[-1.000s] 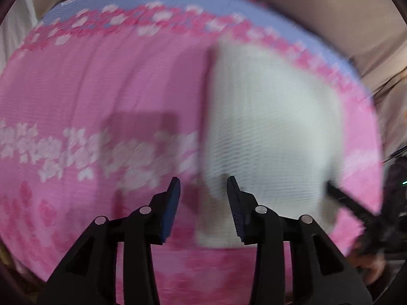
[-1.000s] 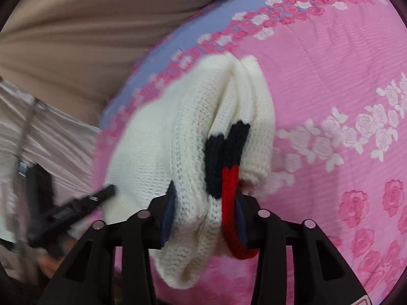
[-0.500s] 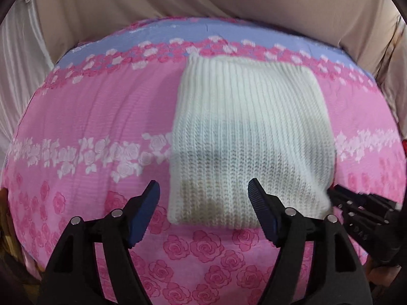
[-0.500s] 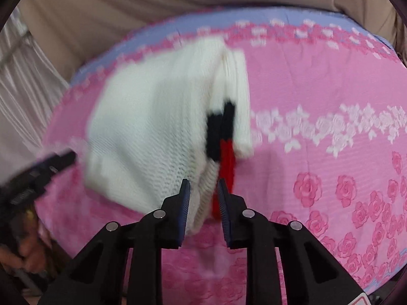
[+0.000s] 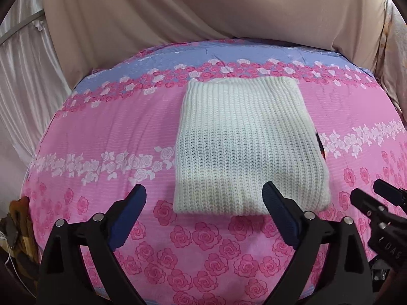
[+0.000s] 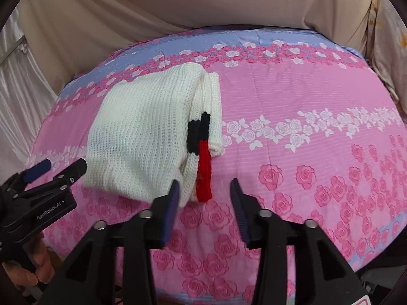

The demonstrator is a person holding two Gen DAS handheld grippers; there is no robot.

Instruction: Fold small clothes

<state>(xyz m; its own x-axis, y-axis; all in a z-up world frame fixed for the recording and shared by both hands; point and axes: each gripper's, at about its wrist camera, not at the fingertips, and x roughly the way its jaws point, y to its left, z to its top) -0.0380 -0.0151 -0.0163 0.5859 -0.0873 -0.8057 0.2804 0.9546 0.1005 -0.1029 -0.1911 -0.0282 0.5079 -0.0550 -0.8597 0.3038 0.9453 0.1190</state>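
A cream knitted garment [image 5: 244,142] lies folded into a flat rectangle on the pink rose-print bed cover [image 5: 106,127]. In the right wrist view the garment [image 6: 142,132] shows a black and red knitted patch [image 6: 202,152] at its right folded edge. My left gripper [image 5: 204,203] is wide open and empty, just in front of the garment's near edge. My right gripper [image 6: 203,193] is open and empty, its fingertips at the garment's near right corner, not gripping it. Each gripper shows in the other's view: right [image 5: 381,203], left [image 6: 51,172].
The bed cover [image 6: 305,152] has white and pink rose bands and a lilac strip at the far edge. Beige draped cloth [image 5: 203,7] hangs behind the bed. Pale curtains [image 5: 23,76] hang at the left. The person's hand [image 6: 23,272] holds the left gripper.
My right gripper let go of the garment's edge, opened and drew back. My left gripper opened wider and pulled back. The garment now lies flat and still.
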